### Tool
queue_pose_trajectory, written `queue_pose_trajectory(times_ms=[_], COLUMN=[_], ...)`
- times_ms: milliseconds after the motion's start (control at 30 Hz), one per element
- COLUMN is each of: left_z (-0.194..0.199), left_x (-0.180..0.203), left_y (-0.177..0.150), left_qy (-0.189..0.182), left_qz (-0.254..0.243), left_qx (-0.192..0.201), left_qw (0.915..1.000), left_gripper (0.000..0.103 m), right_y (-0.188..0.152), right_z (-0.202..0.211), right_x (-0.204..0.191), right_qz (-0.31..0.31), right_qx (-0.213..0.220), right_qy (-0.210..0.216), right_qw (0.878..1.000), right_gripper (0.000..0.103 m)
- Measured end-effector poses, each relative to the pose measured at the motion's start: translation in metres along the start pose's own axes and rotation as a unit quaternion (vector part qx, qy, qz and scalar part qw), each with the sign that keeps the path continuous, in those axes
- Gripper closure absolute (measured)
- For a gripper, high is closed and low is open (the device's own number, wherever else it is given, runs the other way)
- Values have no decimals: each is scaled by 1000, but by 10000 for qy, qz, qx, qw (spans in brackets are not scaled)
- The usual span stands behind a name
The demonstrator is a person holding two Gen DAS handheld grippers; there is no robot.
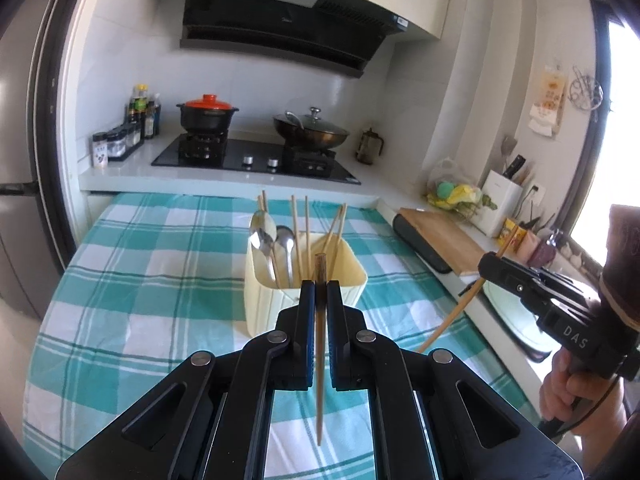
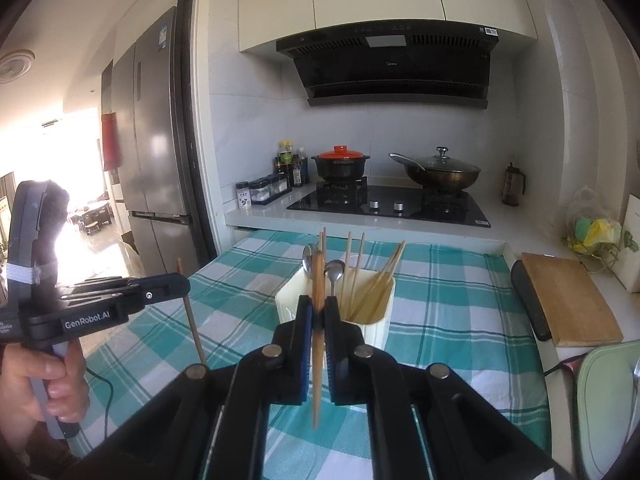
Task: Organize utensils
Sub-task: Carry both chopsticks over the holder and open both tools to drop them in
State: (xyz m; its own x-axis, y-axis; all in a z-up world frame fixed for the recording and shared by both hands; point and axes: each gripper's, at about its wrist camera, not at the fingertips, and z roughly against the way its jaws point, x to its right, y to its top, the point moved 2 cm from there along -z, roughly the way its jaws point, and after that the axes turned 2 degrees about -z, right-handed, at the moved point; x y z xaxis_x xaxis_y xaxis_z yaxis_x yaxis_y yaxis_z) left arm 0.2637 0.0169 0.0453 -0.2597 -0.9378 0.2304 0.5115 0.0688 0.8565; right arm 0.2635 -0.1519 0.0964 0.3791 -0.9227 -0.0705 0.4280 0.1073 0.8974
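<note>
A cream utensil holder [image 1: 280, 296] stands on the teal checked cloth [image 1: 140, 264]; it also shows in the right wrist view [image 2: 376, 320]. It holds metal spoons [image 1: 280, 244] and several chopsticks [image 1: 304, 220]. My left gripper [image 1: 320, 286] is shut on a dark-tipped chopstick [image 1: 320, 360], held upright just before the holder. My right gripper [image 2: 319, 302] is shut on a light chopstick [image 2: 317, 380], also upright near the holder. The right gripper shows at the right in the left wrist view [image 1: 486, 262], the left gripper at the left in the right wrist view [image 2: 182, 280].
A stove [image 1: 256, 158] with a red-lidded pot [image 1: 206, 114] and a wok [image 1: 310, 130] lies behind the cloth. A wooden cutting board [image 1: 444, 236] and a knife block [image 1: 500, 204] are at the right. A fridge [image 2: 156, 128] stands at the left.
</note>
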Motion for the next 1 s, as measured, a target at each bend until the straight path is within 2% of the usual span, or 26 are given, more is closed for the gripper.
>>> queue_pose_trajectory(times_ms=[133, 300, 400, 533, 700, 867, 900, 967, 1000], left_z=[-1, -10, -24, -54, -114, -177, -186, -196, -196], left_x=[-10, -16, -22, -29, -38, -52, -54, -61, -63], left_y=[34, 87, 119, 139, 130, 98, 92, 77, 71], left_qy=[-28, 26, 109, 210, 272, 435, 487, 663, 728], left_qz=[17, -43, -37, 33, 84, 108, 109, 120, 119], left_qx=[181, 558, 766, 812, 270, -407, -511, -731, -757], left_qw=[9998, 9984, 9970, 9965, 9992, 9982, 9974, 9950, 9944], left_gripper=[100, 100, 100, 100, 100, 99, 97, 75, 52], right_y=[25, 76, 108, 131, 121, 80, 72, 55, 48], right_z=[-4, -16, -31, -57, -114, -189, -202, -229, -239], right_x=[4, 12, 20, 23, 30, 54, 58, 68, 73], right_qz=[-13, -17, -88, 88, 107, -301, -384, -581, -631], right_qx=[86, 348, 503, 574, -131, -1137, -1299, -1531, -1607], right_qy=[-19, -42, -63, -159, -71, 126, 167, 222, 173], right_qw=[10000, 9994, 9987, 9982, 9998, 9930, 9906, 9863, 9848], right_gripper=[97, 97, 97, 97, 97, 97, 97, 93, 88])
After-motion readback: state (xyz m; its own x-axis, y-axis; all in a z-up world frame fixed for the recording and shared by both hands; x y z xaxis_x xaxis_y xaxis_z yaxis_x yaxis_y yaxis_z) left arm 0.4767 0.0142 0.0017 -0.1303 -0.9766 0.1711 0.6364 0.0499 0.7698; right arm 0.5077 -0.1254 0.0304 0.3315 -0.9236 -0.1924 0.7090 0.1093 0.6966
